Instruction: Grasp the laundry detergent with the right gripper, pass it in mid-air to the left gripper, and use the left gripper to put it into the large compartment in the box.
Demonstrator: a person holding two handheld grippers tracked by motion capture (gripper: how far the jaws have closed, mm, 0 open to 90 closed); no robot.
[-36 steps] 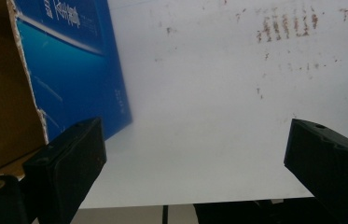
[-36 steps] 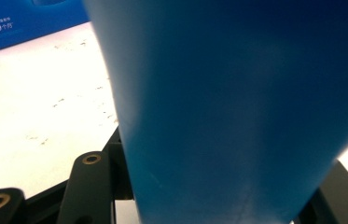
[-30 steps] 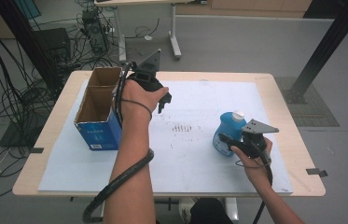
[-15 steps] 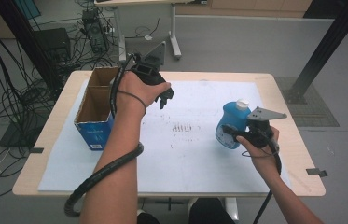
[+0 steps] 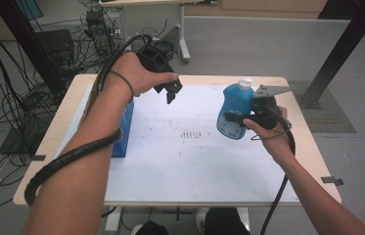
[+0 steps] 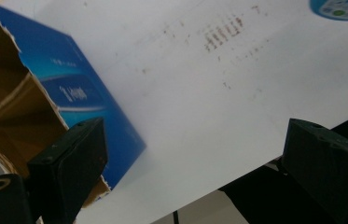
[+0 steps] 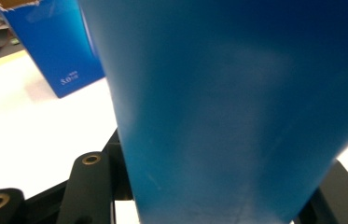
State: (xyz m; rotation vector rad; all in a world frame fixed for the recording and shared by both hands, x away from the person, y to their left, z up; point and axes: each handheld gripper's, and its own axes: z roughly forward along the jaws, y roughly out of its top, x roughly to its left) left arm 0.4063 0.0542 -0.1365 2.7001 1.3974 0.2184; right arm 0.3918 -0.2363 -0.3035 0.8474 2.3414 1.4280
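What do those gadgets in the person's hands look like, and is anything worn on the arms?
Both are black. The left gripper trails a spiral-wrapped cable; the right gripper carries a grey three-cornered plate and a smooth black cable. Jaws are blocky black pads. Forearms are bare; a thin dark band circles the left wrist.

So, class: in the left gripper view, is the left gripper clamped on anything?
No: the left gripper stands with jaws wide apart, with just the white table sheet between them.

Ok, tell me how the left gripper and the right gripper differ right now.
The left gripper has its jaws spread wide with nothing between them; the right gripper is clamped on the blue bottle. The left hangs near the blue box, the right at the table's other side. Both are black and hand-held.
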